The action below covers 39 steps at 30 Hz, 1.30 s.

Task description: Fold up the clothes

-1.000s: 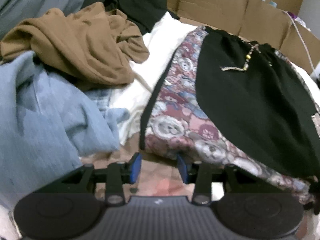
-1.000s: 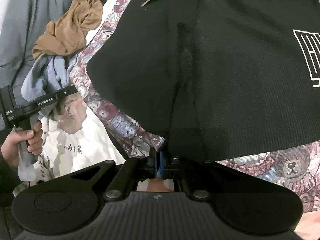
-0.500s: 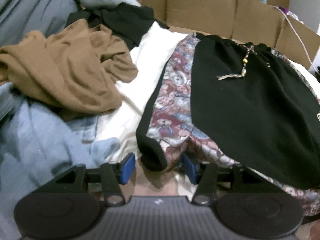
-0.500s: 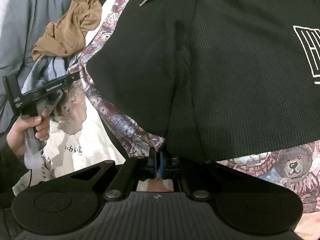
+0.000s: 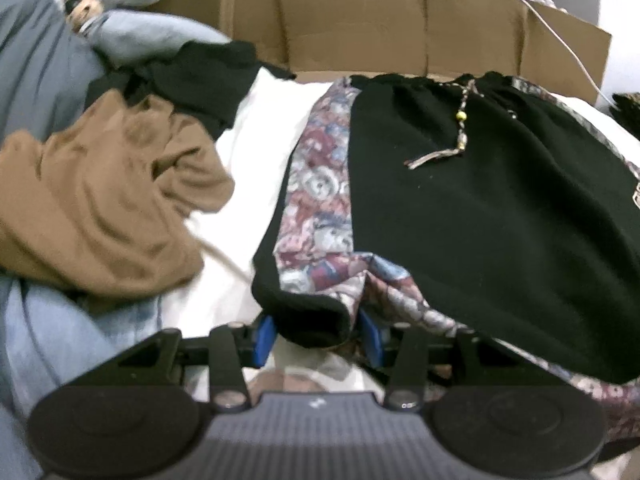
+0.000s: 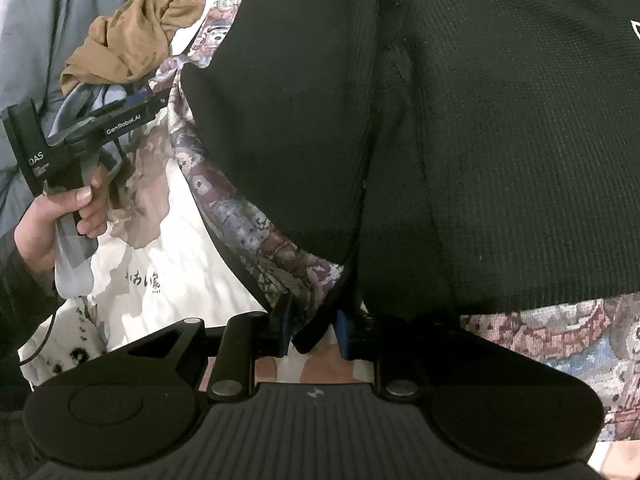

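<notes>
Shorts [image 5: 480,216], black with teddy-print side panels, lie spread on the white sheet [image 5: 256,152] beside a brown garment [image 5: 100,200]. The left gripper [image 5: 316,334] is closing, a black hem corner between its blue pads, whether pressed I cannot tell. From the right wrist, the right gripper [image 6: 312,330] is opening, the shorts' bottom edge loose between its pads; a hand [image 6: 60,216] holds the left gripper's handle.

The left gripper [image 5: 316,334] is closing its blue pads around the black hem of the black shorts [image 5: 480,216]. A brown garment [image 5: 100,200] lies crumpled beside them, cardboard [image 5: 360,24] behind.
</notes>
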Each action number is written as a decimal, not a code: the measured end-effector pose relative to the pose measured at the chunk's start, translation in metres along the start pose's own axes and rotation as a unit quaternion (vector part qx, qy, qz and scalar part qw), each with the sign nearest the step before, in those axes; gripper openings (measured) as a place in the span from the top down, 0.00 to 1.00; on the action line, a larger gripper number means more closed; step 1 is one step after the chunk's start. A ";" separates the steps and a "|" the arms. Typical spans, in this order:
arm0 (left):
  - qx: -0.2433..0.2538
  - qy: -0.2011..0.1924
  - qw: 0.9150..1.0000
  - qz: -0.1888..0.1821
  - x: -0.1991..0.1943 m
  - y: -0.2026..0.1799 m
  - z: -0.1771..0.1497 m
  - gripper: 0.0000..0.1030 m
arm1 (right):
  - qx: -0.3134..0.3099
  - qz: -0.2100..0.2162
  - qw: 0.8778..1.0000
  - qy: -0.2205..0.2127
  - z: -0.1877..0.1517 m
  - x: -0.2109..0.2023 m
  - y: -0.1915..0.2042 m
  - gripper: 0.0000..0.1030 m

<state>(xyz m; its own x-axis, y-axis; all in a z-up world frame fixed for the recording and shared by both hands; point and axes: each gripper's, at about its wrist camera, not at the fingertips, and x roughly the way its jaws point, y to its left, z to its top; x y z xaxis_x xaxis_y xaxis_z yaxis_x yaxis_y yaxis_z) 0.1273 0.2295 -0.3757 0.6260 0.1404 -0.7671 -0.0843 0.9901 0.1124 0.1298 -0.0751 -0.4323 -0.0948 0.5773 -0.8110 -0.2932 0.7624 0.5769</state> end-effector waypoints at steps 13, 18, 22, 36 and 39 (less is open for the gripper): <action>0.026 -0.018 0.999 -0.011 0.011 -0.005 0.014 0.40 | -0.006 0.007 1.000 -0.003 0.000 -0.002 0.002 0.73; -0.002 0.021 0.999 -0.035 0.023 0.001 0.010 0.54 | -0.008 0.012 1.000 -0.007 0.000 0.001 0.000 0.74; -0.016 0.038 0.997 -0.057 0.017 0.005 0.008 0.72 | -0.002 0.023 1.000 -0.007 0.001 0.003 -0.002 0.84; -0.102 0.073 0.991 -0.037 -0.056 0.034 0.010 0.88 | -0.002 0.055 0.998 -0.032 0.001 -0.031 0.001 0.98; -0.129 0.088 0.987 -0.027 -0.075 0.043 0.002 0.88 | -0.010 0.057 0.998 -0.038 0.002 -0.040 0.005 0.99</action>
<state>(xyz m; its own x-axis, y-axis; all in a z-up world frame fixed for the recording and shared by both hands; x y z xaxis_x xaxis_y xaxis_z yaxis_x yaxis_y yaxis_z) 0.0778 0.2612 -0.3122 0.4932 0.0632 -0.8676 -0.2632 0.9615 -0.0795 0.1344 -0.0942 -0.3969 -0.0559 0.6809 -0.7302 -0.3041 0.6850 0.6621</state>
